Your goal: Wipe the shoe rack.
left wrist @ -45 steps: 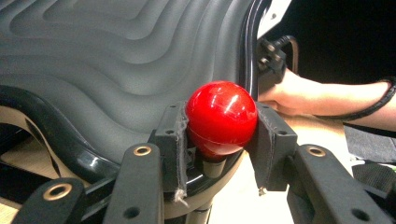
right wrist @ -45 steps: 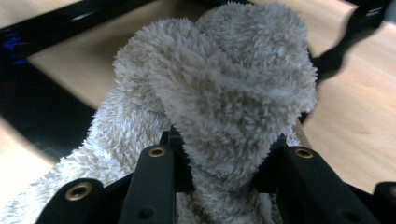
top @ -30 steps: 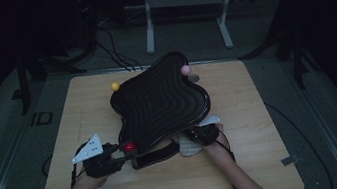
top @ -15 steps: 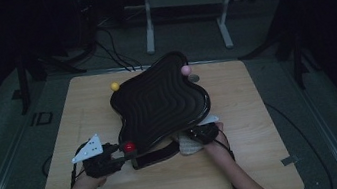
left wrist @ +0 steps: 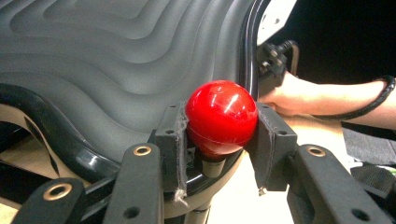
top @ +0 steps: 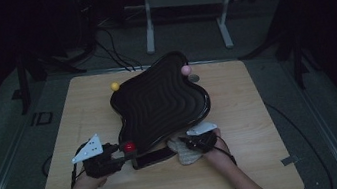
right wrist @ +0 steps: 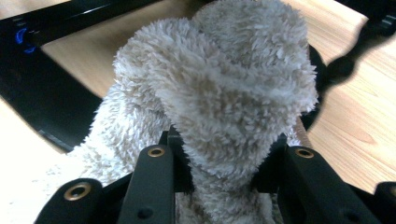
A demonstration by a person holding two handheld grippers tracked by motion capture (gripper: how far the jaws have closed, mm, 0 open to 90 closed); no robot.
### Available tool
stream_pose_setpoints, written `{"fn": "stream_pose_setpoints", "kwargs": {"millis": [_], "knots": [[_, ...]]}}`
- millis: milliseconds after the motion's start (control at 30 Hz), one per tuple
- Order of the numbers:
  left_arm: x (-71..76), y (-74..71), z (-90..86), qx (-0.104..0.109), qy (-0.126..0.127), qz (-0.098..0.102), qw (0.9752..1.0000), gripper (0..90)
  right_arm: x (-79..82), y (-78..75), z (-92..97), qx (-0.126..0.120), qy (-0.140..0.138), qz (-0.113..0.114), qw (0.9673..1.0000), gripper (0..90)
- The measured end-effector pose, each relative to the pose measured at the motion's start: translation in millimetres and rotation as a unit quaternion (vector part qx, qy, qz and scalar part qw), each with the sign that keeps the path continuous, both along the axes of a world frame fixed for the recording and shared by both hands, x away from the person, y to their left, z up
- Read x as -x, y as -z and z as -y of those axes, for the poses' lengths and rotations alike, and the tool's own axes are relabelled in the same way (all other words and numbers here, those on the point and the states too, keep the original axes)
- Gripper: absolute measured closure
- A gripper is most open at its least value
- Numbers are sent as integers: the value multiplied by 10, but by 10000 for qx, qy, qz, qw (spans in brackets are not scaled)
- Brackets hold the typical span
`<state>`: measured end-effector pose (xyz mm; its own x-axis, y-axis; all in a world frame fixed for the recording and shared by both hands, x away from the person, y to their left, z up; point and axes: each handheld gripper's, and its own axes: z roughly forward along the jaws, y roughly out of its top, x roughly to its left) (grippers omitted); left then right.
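Two tongs are busy at the near edge of the worktop [top: 249, 173]. Left tongs [left wrist: 219, 135] clamp the red knob [left wrist: 221, 116] on the wavy black tray [top: 160, 103], which sits tilted at mid-worktop. Right tongs [right wrist: 224, 163] pinch a fluffy cloth [right wrist: 219, 88] just beside the tray's near rim. If the glossy knob slips from the pads, the tray could drop; the bunched cloth could also pull loose while wiping.

Left gripper [top: 127, 153] clamped, jaws level (forearm from bottom edge); right gripper [top: 189, 144] clamped, pointing left.
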<state>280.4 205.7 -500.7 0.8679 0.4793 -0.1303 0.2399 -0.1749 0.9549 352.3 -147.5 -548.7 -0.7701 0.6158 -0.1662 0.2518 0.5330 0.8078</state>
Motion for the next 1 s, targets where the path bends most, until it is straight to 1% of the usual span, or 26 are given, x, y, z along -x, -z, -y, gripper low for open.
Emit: {"fn": "stream_pose_setpoints", "kwargs": {"millis": [33,67,100,167,233,267,400,433,467,500,533,567,600,633,667,700,733,800,867,900,933,967,1000], "knots": [[1,-2,0,-15,0,4,10000,599,-40,-4,35,-12,17,-1,10000,668],[2,-2,1,-17,-6,12,10000,599,-82,-7,66,55,98,94,9999,667],[2,0,2,-9,-6,15,10000,599,-99,-11,81,43,165,78,9998,667],[0,0,0,-12,-1,18,10000,599,-112,-16,90,58,202,77,9997,668],[3,-4,4,-32,-12,31,10000,599,-86,-9,70,75,237,75,9997,670],[4,-1,4,-20,-17,30,10000,599,-45,1,49,97,218,97,9997,671],[5,0,6,-11,-20,22,10000,599,143,24,-47,40,-180,-7,9998,676],[6,2,5,1,-19,10,10000,599,191,23,-68,74,-299,20,9995,675],[6,1,4,-5,-20,11,10000,599,207,16,-70,138,-333,61,9993,673],[6,-3,3,-28,-21,20,10000,599,198,10,-58,140,-339,61,9993,671],[9,-4,6,-36,-30,21,10000,599,167,5,-26,104,-280,33,9995,670],[10,-2,6,-22,-35,15,10000,599,127,9,22,77,-134,23,9999,669],[8,1,6,-2,-30,8,10000,599,96,10,58,44,-65,17,10000,669],[6,0,5,-11,-24,15,10000,599,66,11,98,-63,10,-61,10000,670],[6,-1,7,-20,-24,24,10000,599,73,15,97,-75,23,-70,9999,672],[8,0,8,-17,-29,29,10000,599,95,19,80,4,35,-22,10000,673],[8,5,9,3,-34,31,10000,599,144,21,40,77,29,15,10000,674],[8,3,7,-10,-28,39,10000,599,207,30,-3,5,-102,-69,9999,675],[10,-2,8,-37,-34,43,10000,599,307,44,-60,-24,-372,-23,9993,674],[9,1,8,-19,-29,37,10000,599,329,46,-73,-21,-451,-14,9990,674],[7,1,6,-15,-25,31,10000,599,341,38,-77,48,-468,30,9989,672],[6,-2,5,-33,-18,31,10000,599,314,26,-57,46,-473,14,9989,671],[9,-4,7,-44,-28,31,10000,599,277,22,-28,48,-374,-3,9993,670]]}}
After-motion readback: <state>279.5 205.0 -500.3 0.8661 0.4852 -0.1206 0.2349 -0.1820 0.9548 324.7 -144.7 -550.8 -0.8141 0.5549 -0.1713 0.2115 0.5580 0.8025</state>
